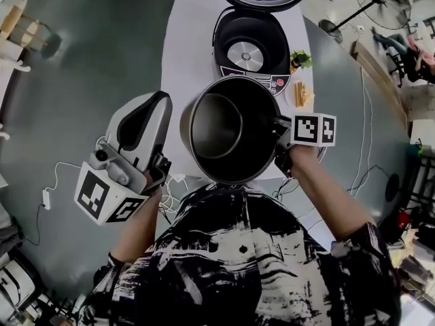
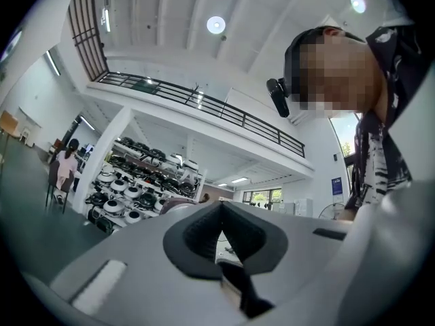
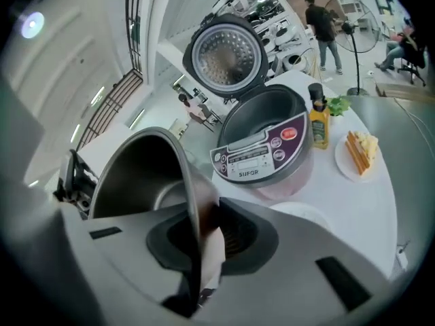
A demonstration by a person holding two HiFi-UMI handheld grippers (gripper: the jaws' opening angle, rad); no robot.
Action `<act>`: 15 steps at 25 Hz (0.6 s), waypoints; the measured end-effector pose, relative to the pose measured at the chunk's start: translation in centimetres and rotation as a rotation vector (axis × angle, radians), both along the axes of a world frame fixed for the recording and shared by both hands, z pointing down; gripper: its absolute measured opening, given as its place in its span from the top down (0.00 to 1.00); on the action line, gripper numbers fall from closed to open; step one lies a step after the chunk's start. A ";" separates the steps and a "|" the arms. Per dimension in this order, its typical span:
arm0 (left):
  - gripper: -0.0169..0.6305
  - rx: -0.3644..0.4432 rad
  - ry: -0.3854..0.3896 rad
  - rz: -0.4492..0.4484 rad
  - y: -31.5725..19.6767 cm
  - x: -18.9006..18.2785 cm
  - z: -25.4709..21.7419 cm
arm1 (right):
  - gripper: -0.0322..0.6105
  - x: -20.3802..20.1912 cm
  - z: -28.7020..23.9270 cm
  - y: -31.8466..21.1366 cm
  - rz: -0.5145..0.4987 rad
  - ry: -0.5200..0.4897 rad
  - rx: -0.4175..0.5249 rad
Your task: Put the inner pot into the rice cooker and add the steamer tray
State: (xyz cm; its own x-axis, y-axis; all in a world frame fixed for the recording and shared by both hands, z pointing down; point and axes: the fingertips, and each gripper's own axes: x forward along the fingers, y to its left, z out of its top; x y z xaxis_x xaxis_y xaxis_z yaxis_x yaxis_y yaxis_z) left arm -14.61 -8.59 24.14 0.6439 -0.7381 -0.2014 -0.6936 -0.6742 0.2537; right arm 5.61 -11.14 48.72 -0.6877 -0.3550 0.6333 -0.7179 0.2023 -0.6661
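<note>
Currently the right gripper point(image 1: 280, 133) is clamping the inner pot point(image 1: 224, 138) by its rim, jaws closed down on the thin metal wall. The pot is hanging tilted in the air, just short of the open rice cooker point(image 1: 248, 43) on the white counter point(image 1: 194, 39). The head view is looking down onto the cooker's heating plate point(image 1: 245, 55). The right gripper view is showing instead the control panel point(image 3: 255, 158), the raised lid point(image 3: 224, 56), a yellow bottle point(image 3: 318, 124) and a plate of layered slices point(image 3: 357, 151) beside it. The left gripper point(image 1: 162, 100) is hovering just beside the pot's left rim, not gripping it. Its own view is pointing up past shelves of cookers point(image 2: 136, 189), jaws together and holding nothing.
</note>
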 end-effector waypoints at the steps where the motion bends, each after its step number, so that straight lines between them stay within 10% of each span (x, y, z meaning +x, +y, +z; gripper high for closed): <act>1: 0.97 -0.001 0.005 0.006 -0.1 0.3 0.0 | 0.93 0.9 -0.9 -0.2 0.017 -0.010 0.007; 15: 0.97 -0.018 0.017 0.047 -1.0 3.2 0.5 | 0.89 11.4 -11.7 -16.3 0.266 0.015 0.280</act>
State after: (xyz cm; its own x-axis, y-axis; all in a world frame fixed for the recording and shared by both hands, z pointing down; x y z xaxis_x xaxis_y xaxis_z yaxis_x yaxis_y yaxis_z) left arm -11.42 -9.61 24.67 0.6747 -0.7104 -0.2000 -0.6565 -0.7015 0.2773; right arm 16.97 -27.44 37.04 -0.5398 -0.6803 0.4958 -0.7787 0.1799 -0.6010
